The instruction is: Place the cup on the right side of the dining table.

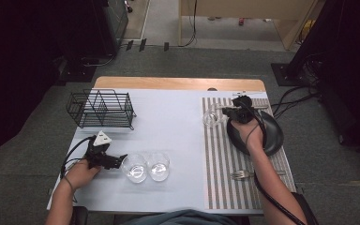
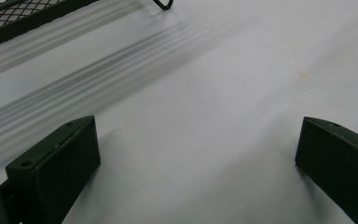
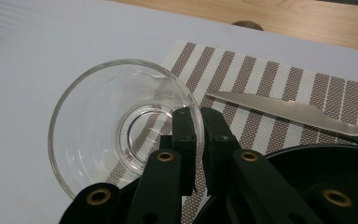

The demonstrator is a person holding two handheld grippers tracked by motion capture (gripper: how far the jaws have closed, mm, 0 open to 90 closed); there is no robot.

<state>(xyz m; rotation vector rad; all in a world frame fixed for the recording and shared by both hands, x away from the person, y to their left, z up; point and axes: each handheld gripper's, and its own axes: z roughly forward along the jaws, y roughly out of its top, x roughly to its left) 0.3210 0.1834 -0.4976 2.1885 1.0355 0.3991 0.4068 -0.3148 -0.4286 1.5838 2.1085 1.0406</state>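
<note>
Jaws of the right tool (image 3: pixel 198 116) pinch the glass bowl (image 3: pixel 102 126) rim.

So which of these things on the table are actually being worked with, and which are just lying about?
In use:
- glass bowl, rim pinched by the right gripper
- striped placemat under it

Lying about:
- two glass bowls near the left gripper
- wire rack
- black plate
- knife
- fork

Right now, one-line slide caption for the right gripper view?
Right tool shut on the rim of a glass bowl at the striped mat's edge, knife and black plate alongside.
</note>
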